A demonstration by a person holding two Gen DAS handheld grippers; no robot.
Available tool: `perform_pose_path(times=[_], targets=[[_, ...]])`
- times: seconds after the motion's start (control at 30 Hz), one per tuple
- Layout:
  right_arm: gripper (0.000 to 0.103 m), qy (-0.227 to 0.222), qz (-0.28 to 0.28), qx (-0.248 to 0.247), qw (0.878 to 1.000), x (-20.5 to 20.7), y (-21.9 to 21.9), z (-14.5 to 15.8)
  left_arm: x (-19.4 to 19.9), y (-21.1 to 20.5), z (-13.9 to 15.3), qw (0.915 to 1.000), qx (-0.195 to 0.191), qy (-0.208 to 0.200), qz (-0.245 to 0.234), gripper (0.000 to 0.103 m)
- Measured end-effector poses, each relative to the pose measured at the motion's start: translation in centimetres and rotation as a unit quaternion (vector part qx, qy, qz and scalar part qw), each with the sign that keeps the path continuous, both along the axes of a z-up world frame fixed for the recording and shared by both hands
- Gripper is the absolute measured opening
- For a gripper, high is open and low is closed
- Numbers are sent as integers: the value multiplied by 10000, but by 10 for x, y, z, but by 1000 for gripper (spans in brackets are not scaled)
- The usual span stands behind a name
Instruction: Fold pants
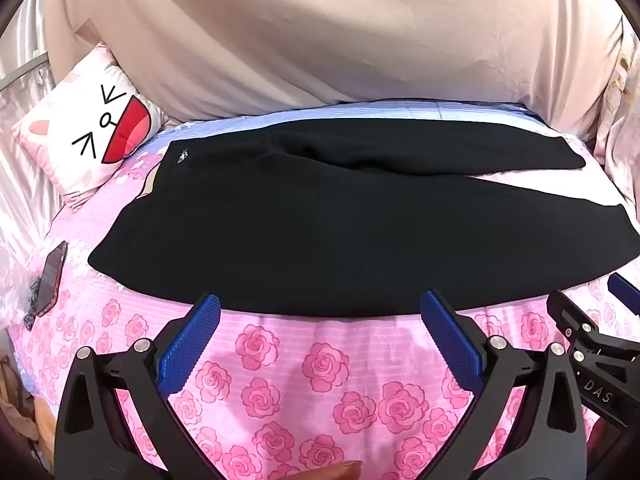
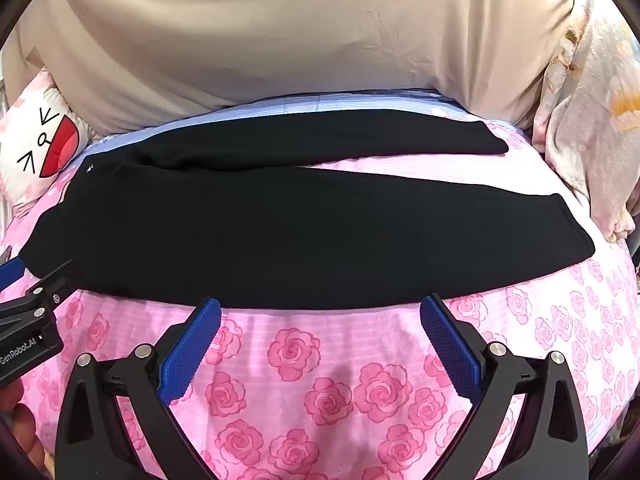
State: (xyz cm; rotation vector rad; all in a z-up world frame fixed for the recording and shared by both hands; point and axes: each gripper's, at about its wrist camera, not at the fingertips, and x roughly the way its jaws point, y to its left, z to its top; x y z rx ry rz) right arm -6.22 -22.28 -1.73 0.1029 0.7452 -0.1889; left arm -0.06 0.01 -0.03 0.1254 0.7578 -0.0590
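Lying flat on the bedsheet [image 1: 320,380] — black pants [image 1: 260,232] — both grippers empty.

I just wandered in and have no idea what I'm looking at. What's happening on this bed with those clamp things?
A person is holding two hand-held grippers over a bed to fold a pair of black pants. The pants lie spread flat on the pink rose bedspread, both legs stretched to the right and slightly apart. The left gripper and right gripper both have their blue fingers wide open near the closest edge of the pants, holding nothing. A cartoon-face pillow sits at the left. No fold has been made yet.
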Motion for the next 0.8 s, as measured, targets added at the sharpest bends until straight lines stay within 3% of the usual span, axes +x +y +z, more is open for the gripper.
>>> perform_pose_path(times=[0.43, 0.8], targets=[[98, -34, -18, 15, 10000, 3, 7, 2, 6, 8, 11, 10000, 67, 45, -54, 98], [98, -15, -12, 38, 10000, 3, 1, -1, 5, 3, -5, 9999, 108, 44, -29, 98]])
